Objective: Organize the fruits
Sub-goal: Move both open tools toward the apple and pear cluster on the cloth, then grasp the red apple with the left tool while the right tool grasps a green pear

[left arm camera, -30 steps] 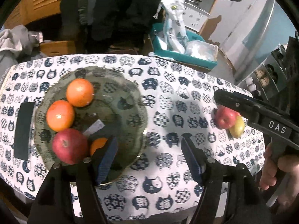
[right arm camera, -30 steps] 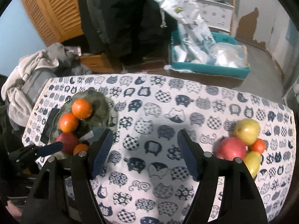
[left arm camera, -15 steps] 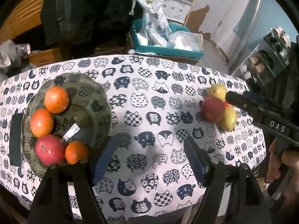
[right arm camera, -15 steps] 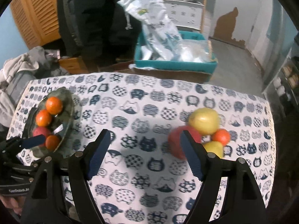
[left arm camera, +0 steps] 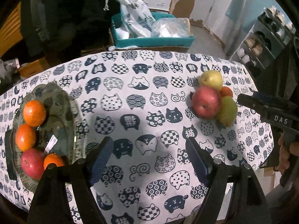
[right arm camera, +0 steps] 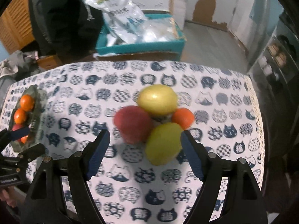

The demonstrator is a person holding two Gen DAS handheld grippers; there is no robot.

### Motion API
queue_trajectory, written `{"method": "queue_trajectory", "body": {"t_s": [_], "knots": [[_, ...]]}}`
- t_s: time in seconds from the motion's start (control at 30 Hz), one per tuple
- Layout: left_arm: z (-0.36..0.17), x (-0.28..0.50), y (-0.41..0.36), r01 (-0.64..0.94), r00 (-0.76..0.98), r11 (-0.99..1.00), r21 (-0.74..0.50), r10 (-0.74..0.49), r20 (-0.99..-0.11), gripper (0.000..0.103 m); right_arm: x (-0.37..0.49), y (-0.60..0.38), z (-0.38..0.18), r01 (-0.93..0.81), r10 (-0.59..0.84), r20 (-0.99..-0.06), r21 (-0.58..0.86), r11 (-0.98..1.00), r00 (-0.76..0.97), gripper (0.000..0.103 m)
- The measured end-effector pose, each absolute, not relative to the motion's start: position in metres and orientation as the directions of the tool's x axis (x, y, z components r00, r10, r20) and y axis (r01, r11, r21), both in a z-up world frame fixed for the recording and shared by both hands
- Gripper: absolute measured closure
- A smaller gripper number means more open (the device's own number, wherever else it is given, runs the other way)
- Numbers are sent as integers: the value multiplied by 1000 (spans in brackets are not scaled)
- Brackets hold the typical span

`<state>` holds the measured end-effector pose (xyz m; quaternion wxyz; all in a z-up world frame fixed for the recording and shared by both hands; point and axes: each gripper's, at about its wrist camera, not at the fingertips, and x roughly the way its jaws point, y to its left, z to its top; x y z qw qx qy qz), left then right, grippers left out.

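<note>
A glass plate [left arm camera: 61, 100] at the table's left holds oranges [left arm camera: 34, 113] and a red apple [left arm camera: 31, 163]. At the right a red apple [left arm camera: 206, 102], two yellow-green pears [left arm camera: 227, 111] and a small orange [left arm camera: 226, 91] lie bunched on the cloth. My left gripper [left arm camera: 149, 156] hangs over the middle of the table, its jaws opening with nothing between them. In the right wrist view my right gripper [right arm camera: 144, 152] is above the bunch, the near pear [right arm camera: 164, 142] and the apple [right arm camera: 133, 123] between its pads without contact. The plate [right arm camera: 40, 100] shows far left.
The table wears a white cloth with a cat pattern [left arm camera: 142, 97]. Behind it stand a teal box of plastic bags [left arm camera: 151, 31] and a person in dark clothes [left arm camera: 61, 15]. A dark flat object [left arm camera: 8, 158] lies left of the plate. Shelves [left arm camera: 265, 43] stand at the right.
Both grippers have swept to the right, away from the plate and toward the fruit bunch. Both sets of jaws stand wider than before. The right gripper now hovers over the bunch.
</note>
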<state>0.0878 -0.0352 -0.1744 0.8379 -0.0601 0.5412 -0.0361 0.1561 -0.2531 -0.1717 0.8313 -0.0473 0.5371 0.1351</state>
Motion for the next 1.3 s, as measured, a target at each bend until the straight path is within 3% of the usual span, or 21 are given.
{"method": "queue_trajectory", "body": {"t_s": [0.67, 0.93, 1.3], "knots": [[-199, 109, -55, 12, 357, 988, -151, -146, -923, 22, 177, -292, -239, -176, 217, -941, 175, 969, 260, 25], [-200, 119, -67, 26, 356, 982, -186, -183, -917, 22, 181, -295, -257, -153, 297, -924, 266, 952, 240, 35], [-205, 146, -108, 99, 335, 961, -259, -277, -900, 22, 170, -316, -248, -148, 205, -943, 170, 974, 262, 37]]}}
